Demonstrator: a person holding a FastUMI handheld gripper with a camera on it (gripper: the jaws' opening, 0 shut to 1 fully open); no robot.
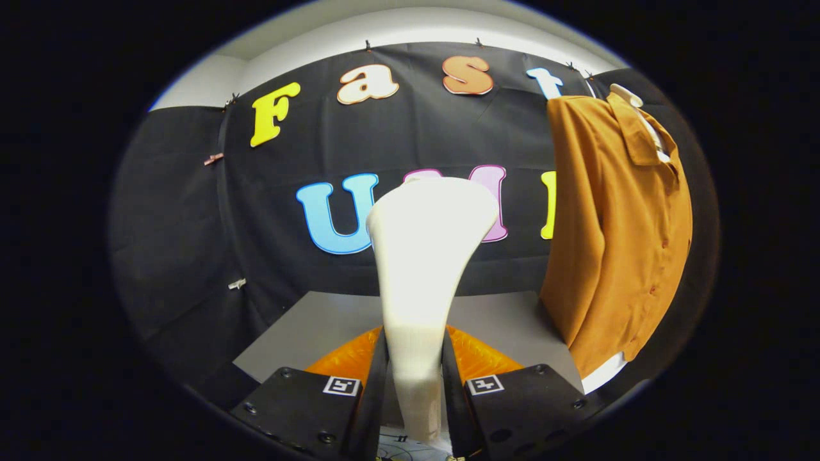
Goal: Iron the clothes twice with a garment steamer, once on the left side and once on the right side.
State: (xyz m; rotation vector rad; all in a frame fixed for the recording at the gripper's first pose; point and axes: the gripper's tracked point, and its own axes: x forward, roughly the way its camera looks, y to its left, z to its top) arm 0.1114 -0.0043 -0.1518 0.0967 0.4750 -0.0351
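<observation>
Gripper view, looking forward along the two fingers: a white garment steamer (423, 256) stands upright between them, its narrow handle clamped from both sides by the gripper (414, 378), its broad head flaring up and away toward the back wall. Both fingers press on the handle, so the tool is held firmly for now. An orange-brown button-front shirt (615, 230) hangs on a pale hanger (631, 99) to the right of the steamer and beyond it, well apart from the head, with its collar at the top and its hem falling close to the table. No contact between steamer and cloth has been made, so both passes look to be still ahead. The risks from here, as I judge them: the smooth tapered handle could slip or twist in the grip as the tool swings right; the head could push the loose shirt sideways on its hanger instead of gliding down it; and a stroke that drifts could cover the same side twice and miss the other. Under the fingers lies a grey table (506, 320), with a crinkled orange sheet (477, 358) showing just behind the fingers on either side of the handle. Black cloth (192, 243) pinned with small clips covers the wall behind, with a pale ceiling above it.
</observation>
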